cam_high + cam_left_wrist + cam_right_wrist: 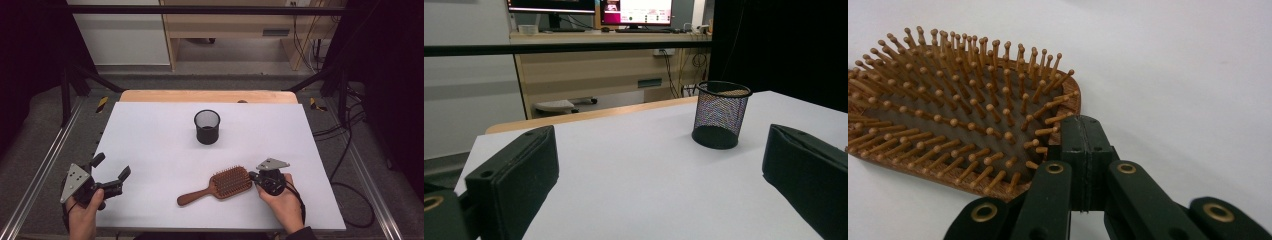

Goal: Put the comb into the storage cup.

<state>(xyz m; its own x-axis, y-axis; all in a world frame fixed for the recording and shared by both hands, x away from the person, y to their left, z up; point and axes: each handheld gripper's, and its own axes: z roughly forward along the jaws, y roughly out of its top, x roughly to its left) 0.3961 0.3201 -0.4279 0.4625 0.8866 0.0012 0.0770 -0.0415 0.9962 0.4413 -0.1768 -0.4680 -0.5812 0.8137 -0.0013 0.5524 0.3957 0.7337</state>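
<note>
Right gripper view: closed right hand-held gripper [1083,131] touches brown, peg-bristled wooden hairbrush [955,112].

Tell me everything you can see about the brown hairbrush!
The hairbrush looks like reddish-brown wood: a wide, rounded paddle head and a slim handle. Rows of wooden pins with little ball tips stick up from a dark grey pad, so it lies bristles up. It rests flat on the white table, near the front edge, handle pointing to the front left. The right gripper, jaws shut together, is right against the far end of the head; whether it presses there cannot be told.
</note>
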